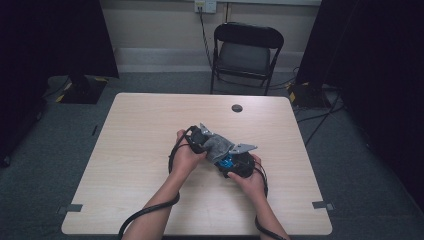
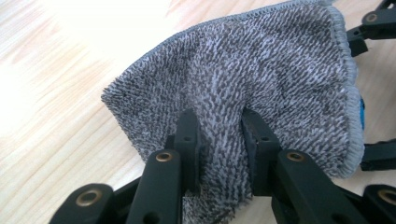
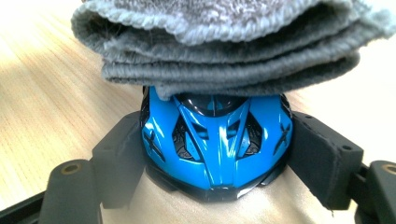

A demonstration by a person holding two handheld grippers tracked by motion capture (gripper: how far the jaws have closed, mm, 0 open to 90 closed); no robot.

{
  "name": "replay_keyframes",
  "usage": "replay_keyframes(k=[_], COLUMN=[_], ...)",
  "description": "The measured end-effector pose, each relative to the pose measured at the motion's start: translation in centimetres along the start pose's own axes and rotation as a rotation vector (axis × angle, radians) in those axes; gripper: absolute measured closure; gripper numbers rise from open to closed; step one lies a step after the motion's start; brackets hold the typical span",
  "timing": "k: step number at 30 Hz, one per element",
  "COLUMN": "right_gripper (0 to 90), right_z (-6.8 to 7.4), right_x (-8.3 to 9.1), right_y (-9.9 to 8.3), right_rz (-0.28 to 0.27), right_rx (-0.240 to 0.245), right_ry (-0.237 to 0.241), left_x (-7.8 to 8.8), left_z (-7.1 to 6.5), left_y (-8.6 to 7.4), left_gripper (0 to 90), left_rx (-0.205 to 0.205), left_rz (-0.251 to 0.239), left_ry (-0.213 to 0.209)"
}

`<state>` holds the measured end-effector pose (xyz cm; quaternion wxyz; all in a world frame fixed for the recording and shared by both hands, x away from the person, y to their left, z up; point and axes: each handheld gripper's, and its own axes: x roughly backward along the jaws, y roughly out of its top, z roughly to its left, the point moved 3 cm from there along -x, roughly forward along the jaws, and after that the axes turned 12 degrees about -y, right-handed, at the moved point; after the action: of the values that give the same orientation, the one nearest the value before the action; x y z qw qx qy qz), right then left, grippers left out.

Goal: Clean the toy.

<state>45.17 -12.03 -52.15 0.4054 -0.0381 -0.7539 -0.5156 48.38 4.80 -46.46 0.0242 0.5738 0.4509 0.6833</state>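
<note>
A folded grey terry cloth point(image 2: 261, 74) is pinched between the black jaws of my left gripper point(image 2: 219, 140), which is shut on it. In the right gripper view, a glossy blue and black toy car point(image 3: 217, 144) sits clamped between the two padded jaws of my right gripper point(image 3: 217, 158), nose toward the camera. The grey cloth point(image 3: 224, 42) lies folded in layers across the car's far end. From above, both hands meet at mid-table: the left gripper point(image 1: 200, 137) presses the cloth point(image 1: 216, 146) onto the blue car point(image 1: 227, 161) held by the right gripper point(image 1: 239, 162).
The pale wooden table point(image 1: 130, 150) has bare surface all around the hands. A small dark round cap point(image 1: 237, 108) sits in the tabletop near its far edge. A black folding chair point(image 1: 245, 52) stands beyond the table. Gripper cables trail off the near edge.
</note>
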Motion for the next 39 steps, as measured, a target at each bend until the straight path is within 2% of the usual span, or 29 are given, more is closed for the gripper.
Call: replay_keyframes(k=[3, 17, 21, 22, 28, 39], right_gripper=[23.5, 23.5, 23.5, 23.5, 23.5, 23.5], right_z=[0.0, 0.0, 0.0, 0.0, 0.0, 0.0], right_x=[0.0, 0.0, 0.0, 0.0, 0.0, 0.0], right_y=[0.0, 0.0, 0.0, 0.0, 0.0, 0.0], right_rz=[0.000, 0.000, 0.000, 0.000, 0.000, 0.000], right_rx=[0.000, 0.000, 0.000, 0.000, 0.000, 0.000], right_ry=[0.000, 0.000, 0.000, 0.000, 0.000, 0.000], left_x=[0.1, 0.3, 0.3, 0.5, 0.5, 0.6], left_z=[0.2, 1.7, 1.9, 2.0, 2.5, 3.2], left_y=[0.0, -0.3, -0.2, -0.3, -0.6, -0.6], left_gripper=[71.1, 71.2, 71.3, 71.3, 71.3, 71.5], left_rx=[-0.003, 0.066, 0.067, 0.067, 0.090, 0.106], left_rz=[0.002, -0.009, -0.004, -0.003, -0.017, -0.015], left_ry=[0.012, 0.039, 0.040, 0.052, 0.040, 0.044])
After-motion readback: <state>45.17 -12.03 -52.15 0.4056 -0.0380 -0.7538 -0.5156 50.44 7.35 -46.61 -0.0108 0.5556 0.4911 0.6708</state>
